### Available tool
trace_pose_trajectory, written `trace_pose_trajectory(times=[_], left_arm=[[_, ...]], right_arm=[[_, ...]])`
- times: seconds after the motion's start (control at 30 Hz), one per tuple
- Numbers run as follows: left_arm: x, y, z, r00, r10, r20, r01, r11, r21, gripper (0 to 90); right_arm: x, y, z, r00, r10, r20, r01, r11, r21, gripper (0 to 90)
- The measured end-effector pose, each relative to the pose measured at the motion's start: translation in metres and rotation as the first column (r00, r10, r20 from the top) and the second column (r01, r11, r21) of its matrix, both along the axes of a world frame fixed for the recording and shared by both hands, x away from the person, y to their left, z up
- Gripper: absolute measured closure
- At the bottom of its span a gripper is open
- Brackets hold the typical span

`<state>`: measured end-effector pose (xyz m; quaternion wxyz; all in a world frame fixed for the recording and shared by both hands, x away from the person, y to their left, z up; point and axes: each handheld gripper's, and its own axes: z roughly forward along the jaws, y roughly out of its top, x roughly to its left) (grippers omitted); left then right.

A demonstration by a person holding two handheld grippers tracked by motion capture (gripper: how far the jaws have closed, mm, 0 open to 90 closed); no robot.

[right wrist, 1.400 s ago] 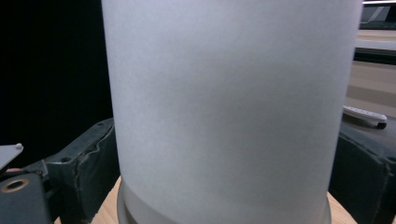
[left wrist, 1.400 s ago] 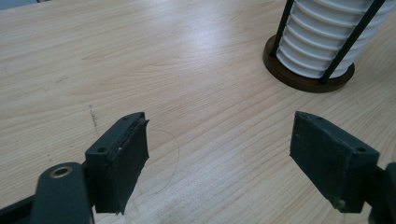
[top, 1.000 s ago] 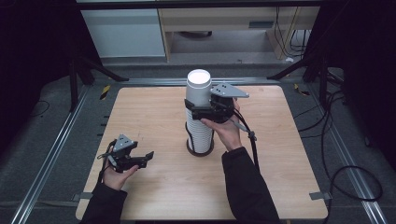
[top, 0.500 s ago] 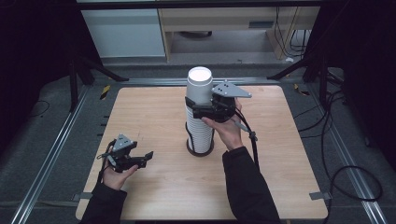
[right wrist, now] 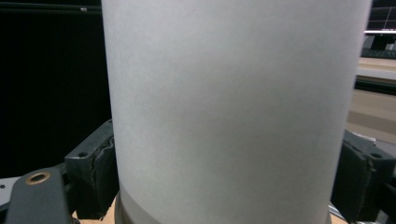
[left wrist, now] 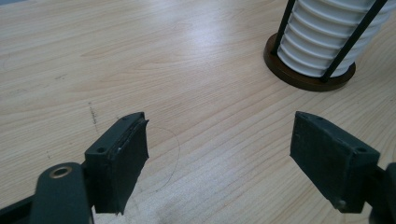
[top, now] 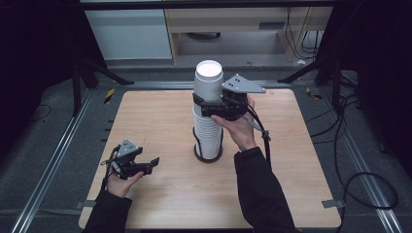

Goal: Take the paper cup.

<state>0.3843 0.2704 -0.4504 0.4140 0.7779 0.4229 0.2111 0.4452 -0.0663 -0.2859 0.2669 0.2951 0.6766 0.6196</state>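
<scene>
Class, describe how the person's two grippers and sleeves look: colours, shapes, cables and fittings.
Both are black two-jaw tools. The right gripper carries a grey three-cornered plate and trails a black cable. The left gripper has a smaller grey plate; its blocky dark pads are screwed on, beside a brass-ringed hole. Both sleeves are black.

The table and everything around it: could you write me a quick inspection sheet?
Surface: pale wooden table, faint pencil marks.
Job's things: tall stack of white paper cups in a black wire holder; top cup held.
Clutter: nothing seen.
Grippers: right gripper fingers on either side of the top cup; left gripper open, low over the table.
Cables: black cable trailing from right gripper; more on the floor.
Surroundings: metal rails, dark stands, cabinets behind.
</scene>
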Motion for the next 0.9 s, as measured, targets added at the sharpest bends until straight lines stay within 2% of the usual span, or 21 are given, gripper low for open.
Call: trace_pose_trajectory(times=[0.27, 0.57, 0.73, 0.9], left_arm=[[0.000, 0.000, 0.001, 1.0000, -0.001, 0.000, 0.001, 1.0000, -0.005, 18.7], [-0.001, 0.000, 0.001, 1.0000, -0.006, 0.002, 0.006, 1.0000, -0.005, 18.7], [-0.001, 0.000, 0.001, 1.0000, -0.007, 0.004, 0.007, 1.0000, -0.005, 18.7], [-0.001, 0.000, 0.001, 1.0000, -0.006, 0.004, 0.006, 1.0000, -0.004, 18.7]], right_arm=[[-0.001, -0.001, 0.021, 0.9995, -0.007, 0.032, 0.008, 1.000, -0.011, 13.1], [-0.007, -0.009, 0.044, 0.9967, -0.015, 0.079, 0.014, 1.000, 0.006, 13.1], [-0.013, -0.020, 0.052, 0.9949, -0.030, 0.096, 0.029, 1.000, 0.012, 13.0], [-0.020, -0.037, 0.053, 0.9936, -0.044, 0.104, 0.043, 0.999, 0.015, 13.0]])
